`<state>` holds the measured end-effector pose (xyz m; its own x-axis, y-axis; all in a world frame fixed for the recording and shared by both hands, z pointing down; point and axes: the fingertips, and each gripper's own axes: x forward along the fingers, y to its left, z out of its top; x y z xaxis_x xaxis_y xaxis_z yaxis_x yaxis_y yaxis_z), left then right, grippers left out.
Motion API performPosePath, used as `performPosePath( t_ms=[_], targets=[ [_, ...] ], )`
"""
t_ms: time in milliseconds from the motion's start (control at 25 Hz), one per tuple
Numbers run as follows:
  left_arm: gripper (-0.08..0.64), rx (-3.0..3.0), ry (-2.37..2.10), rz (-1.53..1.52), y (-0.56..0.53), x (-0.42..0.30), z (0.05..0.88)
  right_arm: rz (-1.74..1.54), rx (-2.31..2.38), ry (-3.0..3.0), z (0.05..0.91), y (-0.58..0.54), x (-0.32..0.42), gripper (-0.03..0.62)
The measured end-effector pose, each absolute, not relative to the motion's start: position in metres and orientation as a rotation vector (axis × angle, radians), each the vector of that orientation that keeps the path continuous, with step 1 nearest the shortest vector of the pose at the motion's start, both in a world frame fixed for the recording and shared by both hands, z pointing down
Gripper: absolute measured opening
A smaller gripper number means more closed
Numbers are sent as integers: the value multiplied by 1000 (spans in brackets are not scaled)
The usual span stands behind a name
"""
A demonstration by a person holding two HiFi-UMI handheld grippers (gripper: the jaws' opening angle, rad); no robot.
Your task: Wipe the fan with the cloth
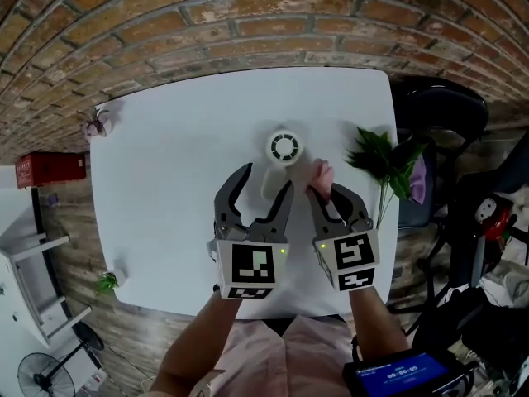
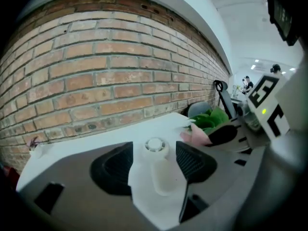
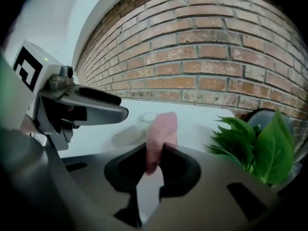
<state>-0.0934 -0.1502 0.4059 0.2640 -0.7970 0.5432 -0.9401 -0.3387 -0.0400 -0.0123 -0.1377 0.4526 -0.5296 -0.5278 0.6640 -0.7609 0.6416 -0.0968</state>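
One white table [image 1: 165,188] by brick wall [image 1: 165,23]; left tool [image 1: 264,180] open astride fan [image 1: 283,147], right tool [image 1: 327,193] clenching cloth [image 1: 322,176].

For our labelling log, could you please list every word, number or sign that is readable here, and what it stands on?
Blue screen: pale digits, too blurred to read.
Red box: no print can be made out.
Nothing elsewhere reads as text.

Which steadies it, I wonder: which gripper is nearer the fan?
Left. The left gripper, jaws open, straddles the fan; the right gripper, shut on the pink cloth, is beside it, apart.
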Motion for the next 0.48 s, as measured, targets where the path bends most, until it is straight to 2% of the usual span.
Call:
performPosePath(
  t_ms=[480],
  targets=[
    [282,2162,-1435,867,-147,-81,467,537,1065,-2238,451,-123,12,60]
  ],
)
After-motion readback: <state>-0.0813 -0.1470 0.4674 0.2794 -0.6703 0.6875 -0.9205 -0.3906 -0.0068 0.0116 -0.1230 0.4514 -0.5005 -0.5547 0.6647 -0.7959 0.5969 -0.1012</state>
